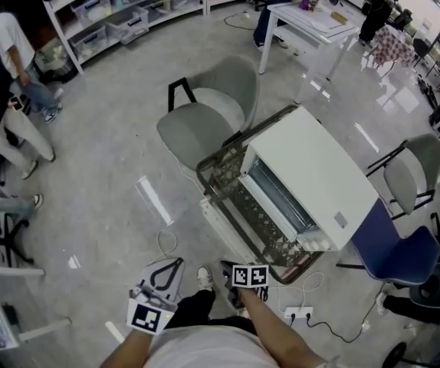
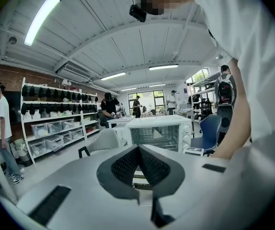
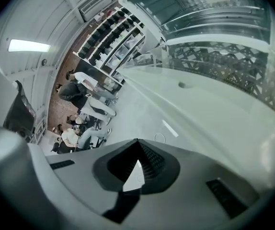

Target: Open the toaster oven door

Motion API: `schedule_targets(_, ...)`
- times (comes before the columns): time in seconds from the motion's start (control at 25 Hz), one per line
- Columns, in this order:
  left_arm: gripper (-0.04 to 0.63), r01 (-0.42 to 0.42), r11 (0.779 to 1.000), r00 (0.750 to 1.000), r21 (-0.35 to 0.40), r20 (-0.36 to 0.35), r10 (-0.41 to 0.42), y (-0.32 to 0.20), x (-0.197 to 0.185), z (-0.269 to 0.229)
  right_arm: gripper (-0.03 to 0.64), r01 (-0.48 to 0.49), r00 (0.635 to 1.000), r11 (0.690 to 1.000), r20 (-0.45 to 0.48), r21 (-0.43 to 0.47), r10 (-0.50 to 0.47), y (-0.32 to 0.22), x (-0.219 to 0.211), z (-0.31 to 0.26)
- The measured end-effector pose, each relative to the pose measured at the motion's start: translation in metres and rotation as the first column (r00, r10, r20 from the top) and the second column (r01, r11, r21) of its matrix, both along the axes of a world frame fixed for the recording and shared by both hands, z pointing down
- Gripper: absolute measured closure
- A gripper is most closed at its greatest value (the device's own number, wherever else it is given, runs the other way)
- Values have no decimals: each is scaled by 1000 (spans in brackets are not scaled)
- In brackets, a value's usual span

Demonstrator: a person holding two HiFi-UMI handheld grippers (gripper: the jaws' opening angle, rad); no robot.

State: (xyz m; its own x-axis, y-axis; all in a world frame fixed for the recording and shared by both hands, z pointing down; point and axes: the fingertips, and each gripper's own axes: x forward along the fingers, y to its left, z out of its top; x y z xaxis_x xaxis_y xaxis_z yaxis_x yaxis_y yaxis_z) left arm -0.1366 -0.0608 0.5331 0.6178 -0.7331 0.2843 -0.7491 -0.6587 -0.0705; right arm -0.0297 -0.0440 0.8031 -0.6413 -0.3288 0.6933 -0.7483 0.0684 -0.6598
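The white toaster oven (image 1: 308, 171) sits on a wire-mesh table (image 1: 203, 169) in the middle of the head view, its front turned toward the person. Its cavity shows bare and silvery, and its door (image 1: 224, 219) seems to hang folded down off the front edge, though from this steep angle it is hard to tell apart from the table frame. Both grippers are low in the head view, short of the table and touching nothing. The left gripper (image 1: 170, 271) is over open floor, well left of the oven; in its own view its jaws are pressed together and empty (image 2: 137, 148), with the oven (image 2: 159, 132) straight ahead in the distance. The right gripper (image 1: 231, 271) is just off the table's near corner; its jaws are also together with nothing between them (image 3: 137, 142), and its tilted view takes in the oven's open mouth (image 3: 200, 8) above the mesh. A grey chair (image 1: 205, 125) stands behind the table and a blue chair (image 1: 392, 248) at its right
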Motion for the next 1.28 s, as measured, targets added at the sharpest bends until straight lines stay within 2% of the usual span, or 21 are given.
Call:
schedule_targets(0.44, 578, -3, 1000, 1000, -11, -3, 3, -8, 1, 7, 595, 21, 999, 1000, -26, -16, -21, 2, -1, 13)
schedule_targets(0.88, 578, 1, 1000, 1000, -20, -10, -1, -11, -3, 8, 595, -38, 997, 993, 58, -114, 45, 4, -7, 25)
schedule_targets(1.16, 578, -7, 1000, 1000, -20, 4, 7, -13, -5, 10, 595, -38, 997, 987, 65, -156, 49, 7, -8, 33)
schedule_targets(1.28, 578, -5, 1000, 1000, -25, 1, 5, -14, -4, 11, 595, -66, 993, 980, 88, -187, 84, 6, -7, 35)
